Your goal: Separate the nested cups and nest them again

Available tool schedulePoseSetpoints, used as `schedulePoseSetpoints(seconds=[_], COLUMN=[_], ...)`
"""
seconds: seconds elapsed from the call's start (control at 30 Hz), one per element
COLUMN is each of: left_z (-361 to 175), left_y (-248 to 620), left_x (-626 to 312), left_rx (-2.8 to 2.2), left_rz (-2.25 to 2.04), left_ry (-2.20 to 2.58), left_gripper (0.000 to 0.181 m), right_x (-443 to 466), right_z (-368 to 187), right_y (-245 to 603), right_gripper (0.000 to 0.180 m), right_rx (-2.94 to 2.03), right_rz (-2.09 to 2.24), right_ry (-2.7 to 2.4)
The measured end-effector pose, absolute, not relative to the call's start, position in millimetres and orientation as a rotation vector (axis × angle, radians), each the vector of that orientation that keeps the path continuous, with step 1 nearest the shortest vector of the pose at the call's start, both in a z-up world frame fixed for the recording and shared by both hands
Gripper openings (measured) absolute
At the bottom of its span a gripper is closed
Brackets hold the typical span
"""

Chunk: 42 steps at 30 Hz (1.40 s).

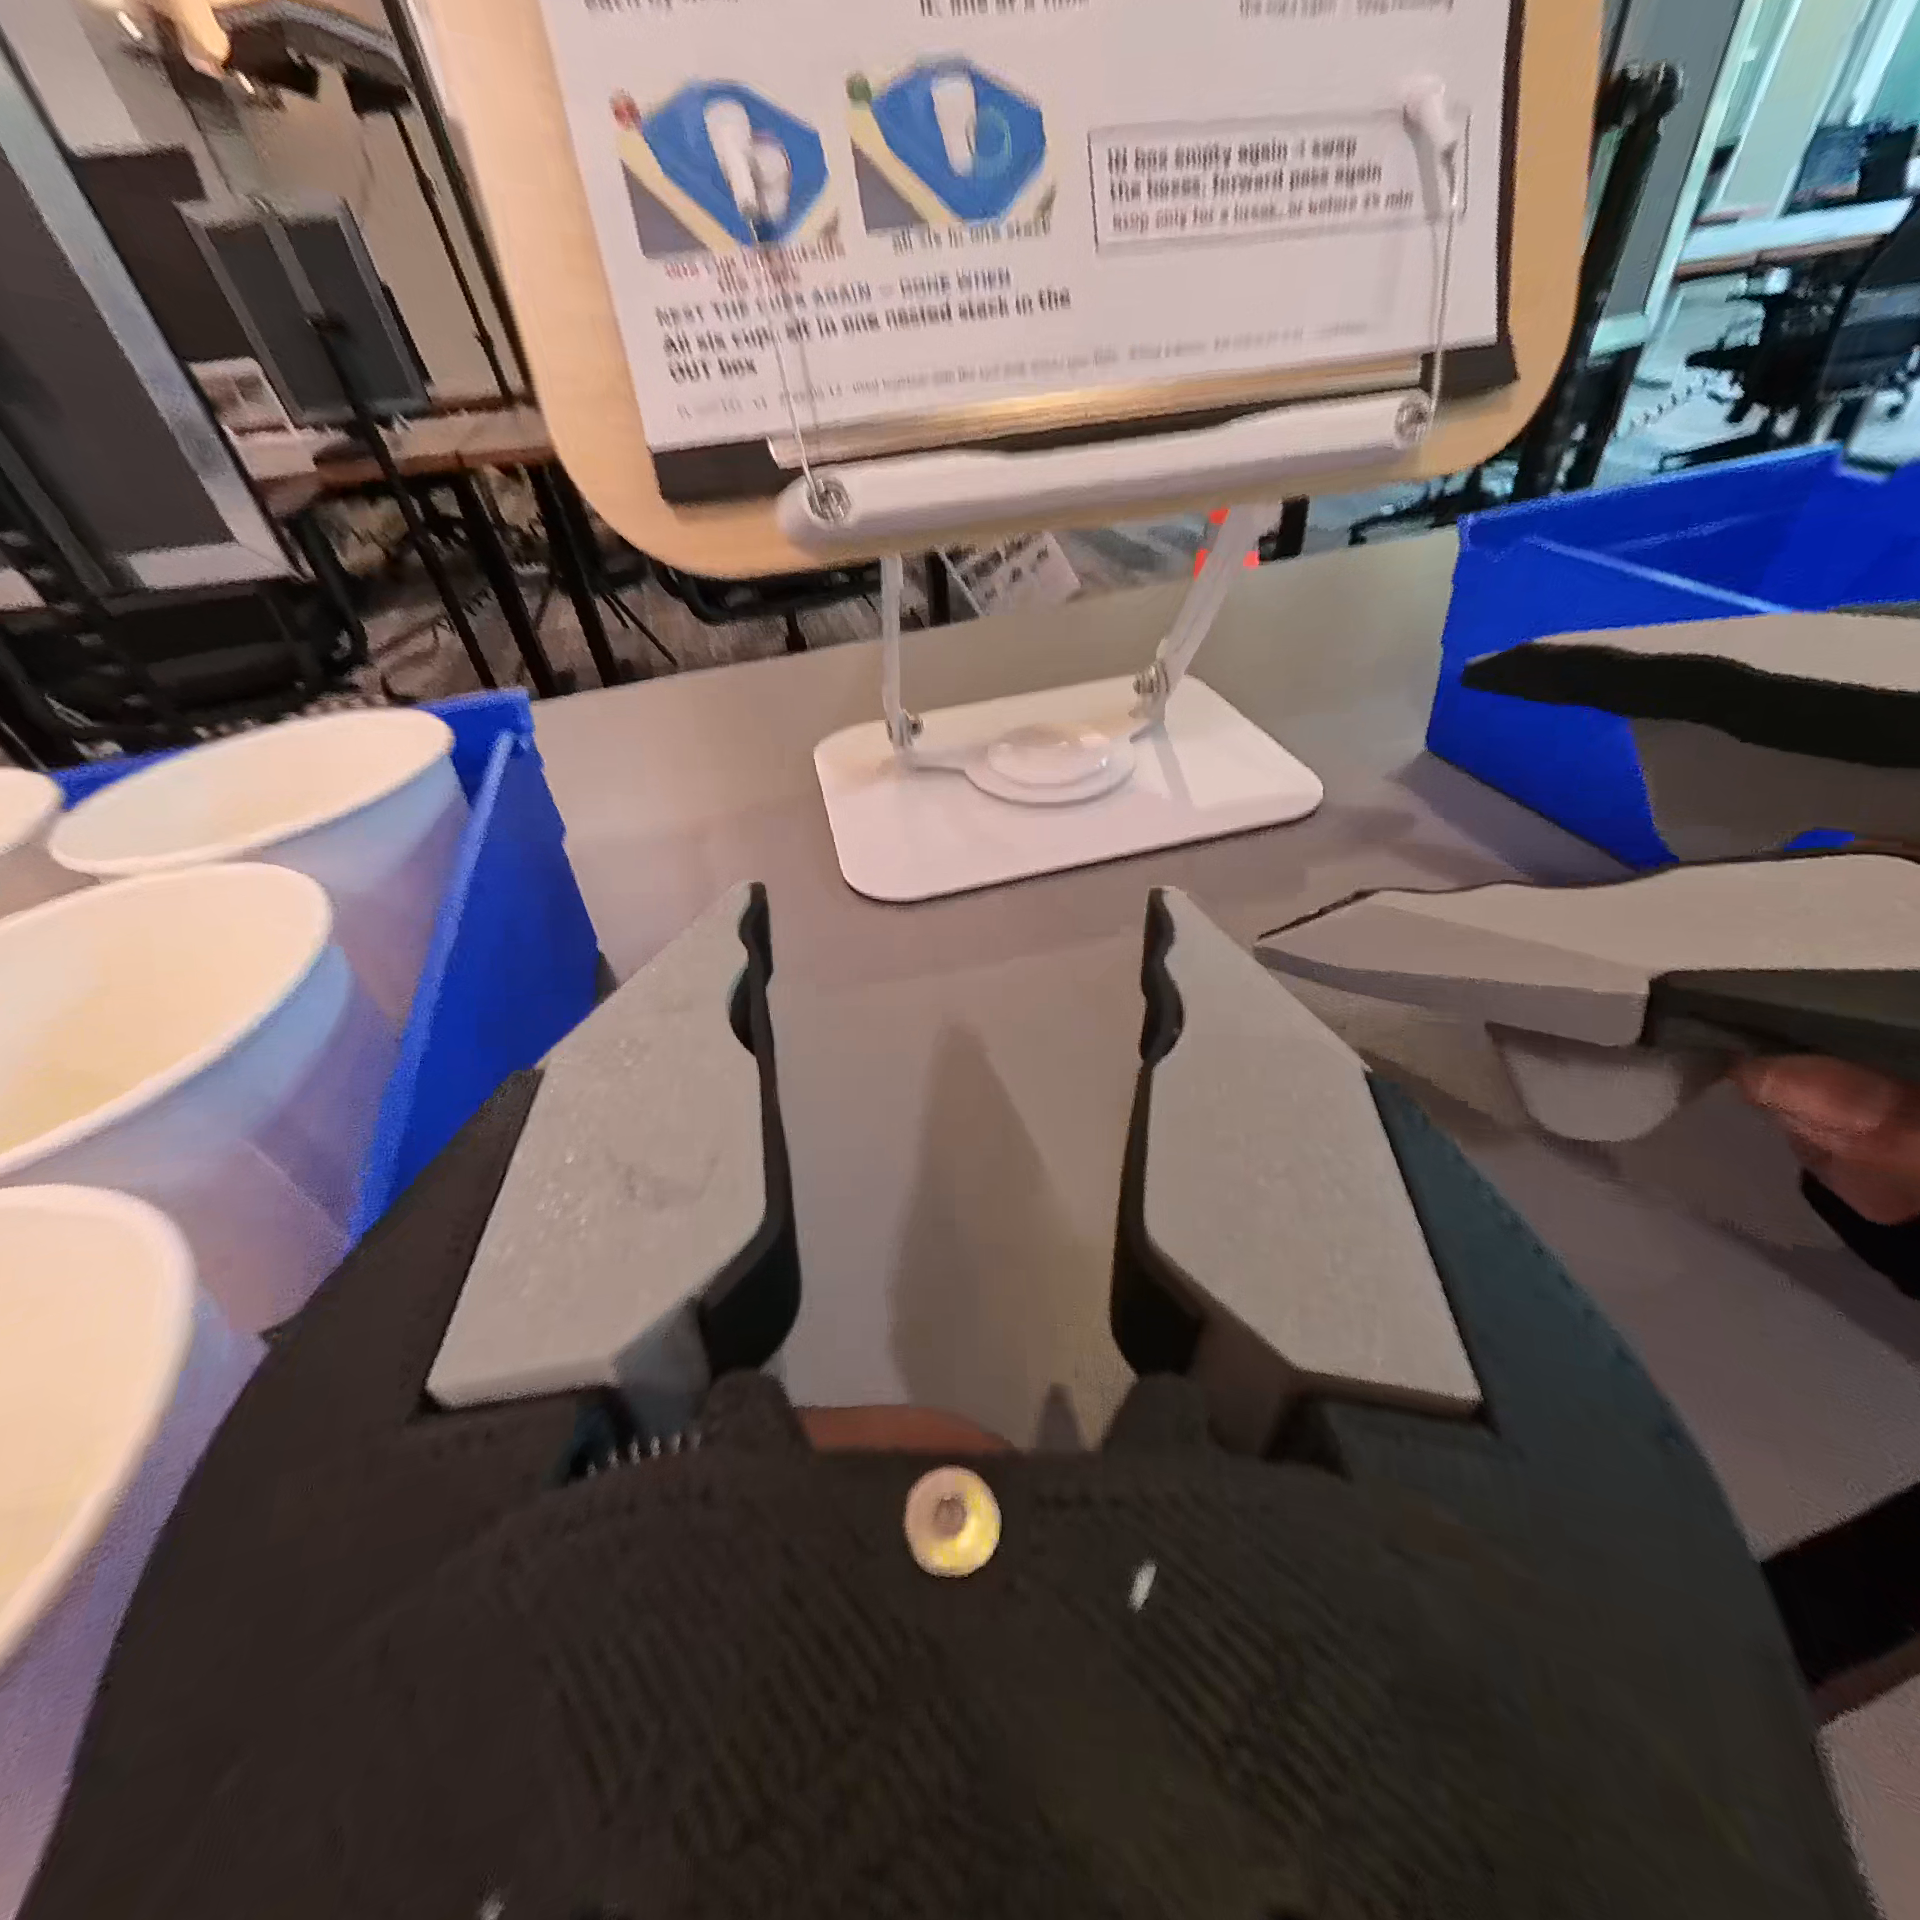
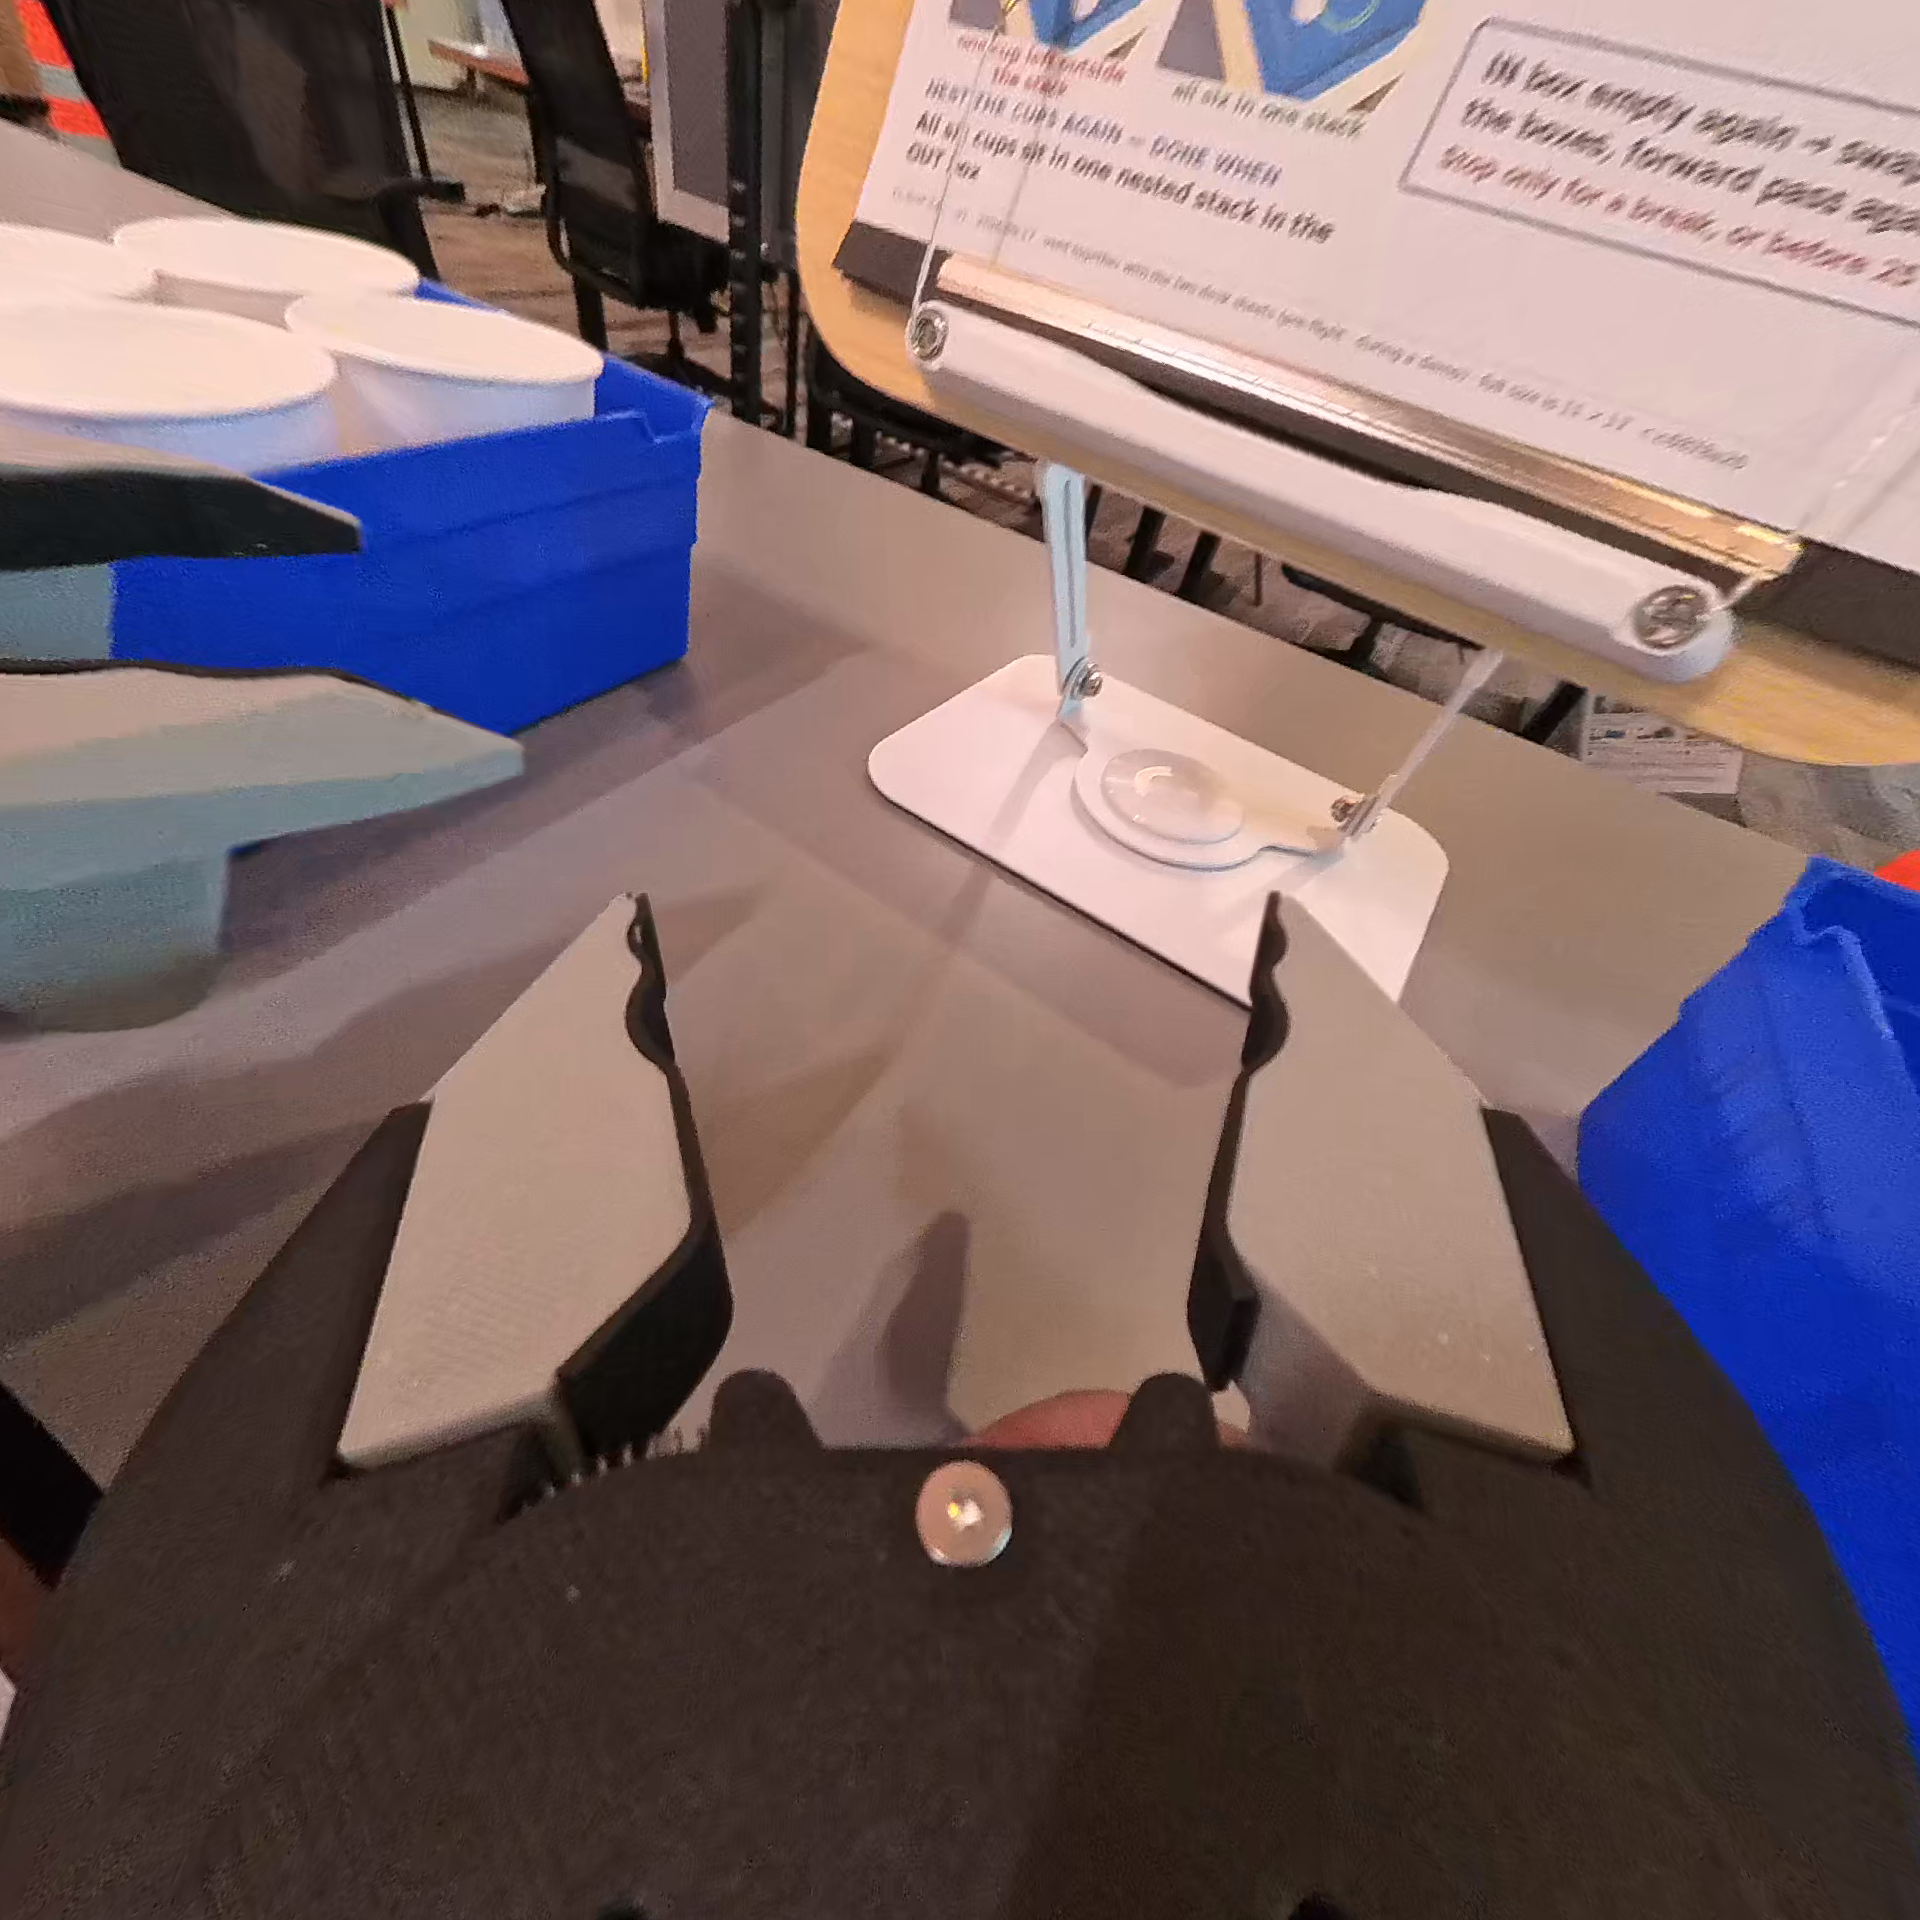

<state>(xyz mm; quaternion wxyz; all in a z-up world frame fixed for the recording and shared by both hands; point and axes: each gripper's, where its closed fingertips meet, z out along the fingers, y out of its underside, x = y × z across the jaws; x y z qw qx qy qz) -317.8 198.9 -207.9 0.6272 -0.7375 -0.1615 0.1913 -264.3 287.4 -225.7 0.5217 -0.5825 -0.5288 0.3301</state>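
Several white paper cups [image 1: 177,997] stand separately, upright, in a blue bin [image 1: 488,935] at the left of the left wrist view. They also show in the right wrist view [image 2: 447,364], in the same bin [image 2: 499,582] at the upper left. My left gripper [image 1: 956,914] is open and empty over the grey table [image 1: 935,997], just right of that bin. My right gripper [image 2: 951,935] is open and empty over the table's middle. Each gripper shows at the side of the other's view, the right one [image 1: 1403,810] and the left one [image 2: 436,634].
A white stand [image 1: 1070,800] holding a tan board with an instruction sheet [image 1: 1039,208] sits at the table's far middle; it also shows in the right wrist view [image 2: 1164,821]. A second blue bin [image 1: 1662,644] stands at the right [image 2: 1787,1195]. Chairs and desks lie beyond the table.
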Motion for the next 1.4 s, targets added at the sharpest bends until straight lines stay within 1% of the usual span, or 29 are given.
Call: schedulePoseSetpoints(seconds=[0.33, 0.43, 0.83, 0.93, 1.4], left_z=[-147.9, -137.9, -145.6, -148.9, -158.2], left_y=[170.6, 164.3, 169.2, 171.5, 174.2], left_x=[-312.2, -309.9, -312.4, -311.6, -314.6], left_rx=[-1.364, -1.308, -1.348, -1.362, -1.411], left_rz=[0.587, 0.615, 0.569, 0.567, 0.53], left_ry=[-0.344, -0.333, -0.349, -0.345, -0.36], left_gripper=[0.068, 0.068, 0.068, 0.068, 0.069], right_x=[-251.7, -251.4, -250.5, -250.1, -249.6], right_z=[-211.7, -211.2, -211.0, -212.7, -216.4], right_y=[302.2, 300.6, 300.3, 300.4, 305.0], right_gripper=[0.105, 0.104, 0.101, 0.094, 0.09], right_rx=[-1.402, -1.396, -1.387, -1.392, -1.417], right_rz=[0.839, 0.837, 0.836, 0.841, 0.849], right_ry=[-1.185, -1.194, -1.201, -1.206, -1.218])
